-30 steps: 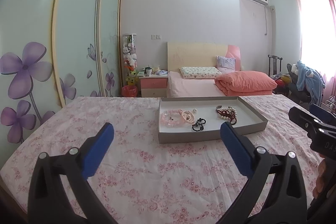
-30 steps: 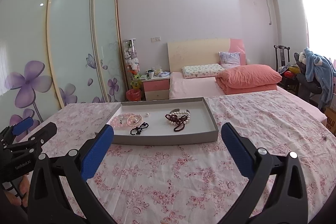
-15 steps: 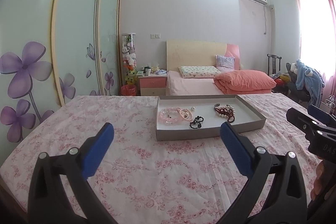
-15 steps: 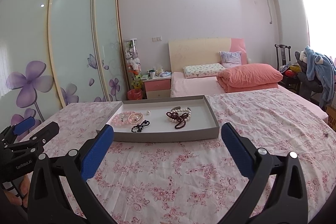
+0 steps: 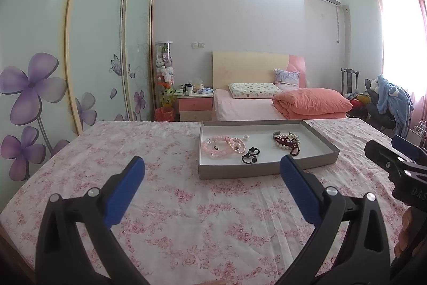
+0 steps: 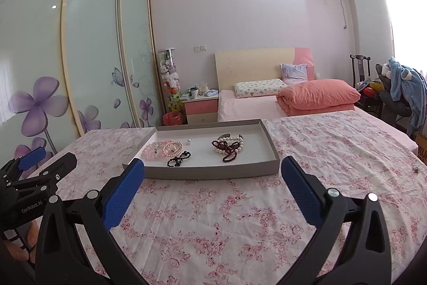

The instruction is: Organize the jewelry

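Necklace heap (image 6: pixel 229 148) in tray (image 6: pixel 213 172) too tangled to separate. Left gripper (image 5: pixel 210 172) and right gripper (image 6: pixel 212 172) both spread wide, empty, short of tray.

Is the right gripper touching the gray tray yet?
Apart. In the right wrist view, the open right gripper sits short of the gray tray, with floral cloth visible between its blue fingers and the tray's front wall.

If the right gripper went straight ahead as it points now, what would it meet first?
Probably the near wall of the shallow grey cardboard tray; the open right gripper faces it over the floral bedspread, though depth is unclear.
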Available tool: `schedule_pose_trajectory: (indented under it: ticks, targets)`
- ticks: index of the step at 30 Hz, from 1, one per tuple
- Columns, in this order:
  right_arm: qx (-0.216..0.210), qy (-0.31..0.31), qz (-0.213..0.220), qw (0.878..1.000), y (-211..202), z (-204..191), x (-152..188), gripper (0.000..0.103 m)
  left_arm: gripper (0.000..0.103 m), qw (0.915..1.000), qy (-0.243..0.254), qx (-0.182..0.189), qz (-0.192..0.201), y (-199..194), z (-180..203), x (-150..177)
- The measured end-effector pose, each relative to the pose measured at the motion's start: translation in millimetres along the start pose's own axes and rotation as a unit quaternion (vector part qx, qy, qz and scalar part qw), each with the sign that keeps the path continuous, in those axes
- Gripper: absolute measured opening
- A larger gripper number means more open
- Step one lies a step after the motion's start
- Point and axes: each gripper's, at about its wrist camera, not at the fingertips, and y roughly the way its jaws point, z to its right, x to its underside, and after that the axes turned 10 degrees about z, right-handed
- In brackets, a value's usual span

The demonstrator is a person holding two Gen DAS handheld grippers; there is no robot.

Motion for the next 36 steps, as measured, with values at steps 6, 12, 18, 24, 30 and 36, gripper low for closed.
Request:
schedule_pose_trajectory:
  ticks: [6,12,18,24,30,36]
  targets:
    - [0.000,0.000,-0.001,1.000,0.3,-0.6,0.4,0.101,0.099,1.0000,0.000,0.000,-0.001,-0.1,-0.1,0.2]
    - [0.000,0.000,-0.001,1.000,0.4,-0.6,0.4,0.101,0.099,1.0000,0.000,0.000,-0.002,0.0,0.5,0.1]
    - [0.000,0.000,-0.001,1.000,0.5,-0.5,0.1,0.101,0.099,1.0000,0.000,0.001,-0.003,0.2,1.4,1.1]
    - [0.000,0.001,-0.001,1.000,0.7,-0.2,0.4,0.101,0.099,1.0000,0.001,0.003,-0.005,-1.1,4.4,2.5]
    - [0.000,0.001,-0.001,1.000,0.7,-0.1,0.1,0.101,0.099,1.0000,0.002,0.004,-0.005,-1.2,4.9,2.6]
    - [0.000,0.001,-0.001,1.000,0.9,-0.3,-0.2,0.101,0.099,1.0000,0.001,0.003,-0.005,-0.9,4.9,2.2]
